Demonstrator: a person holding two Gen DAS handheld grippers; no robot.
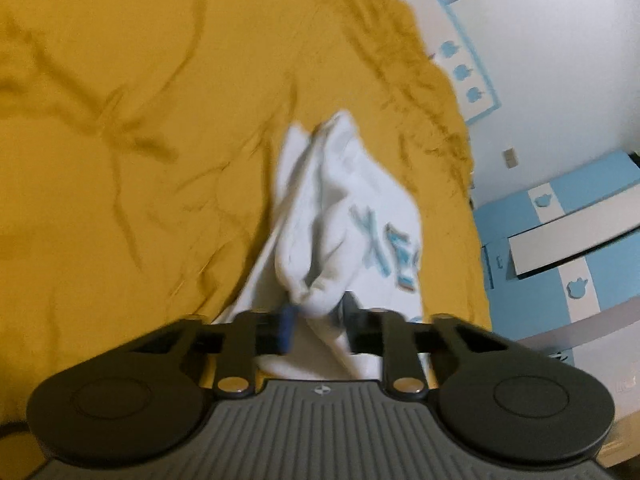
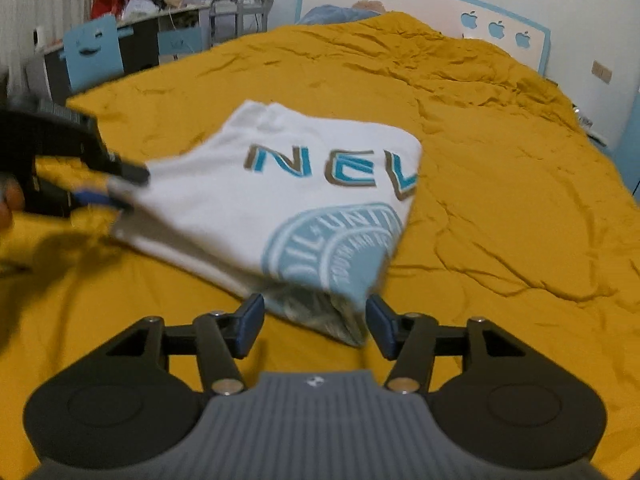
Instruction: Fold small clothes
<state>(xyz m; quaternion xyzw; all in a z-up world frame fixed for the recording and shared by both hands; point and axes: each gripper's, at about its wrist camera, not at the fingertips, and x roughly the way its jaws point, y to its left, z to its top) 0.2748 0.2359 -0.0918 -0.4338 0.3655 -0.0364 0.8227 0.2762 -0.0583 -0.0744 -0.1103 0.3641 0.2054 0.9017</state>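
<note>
A white T-shirt (image 2: 248,200) with teal lettering and a round teal print lies partly folded on the yellow bedspread (image 2: 500,184). In the right wrist view my left gripper (image 2: 120,188) comes in from the left and pinches the shirt's left edge. In the left wrist view, which is blurred, a bunched fold of the T-shirt (image 1: 320,208) runs up between the jaws of the left gripper (image 1: 316,320), which are shut on it. My right gripper (image 2: 316,326) is open. The shirt's near corner lies between its blue pads (image 2: 250,324), which do not press on it.
The bedspread is wrinkled and stretches wide around the shirt. A white headboard (image 2: 496,28) with blue apple shapes stands at the far end. A desk and a blue chair (image 2: 94,50) are at the back left. A blue-and-white cabinet (image 1: 560,216) stands beside the bed.
</note>
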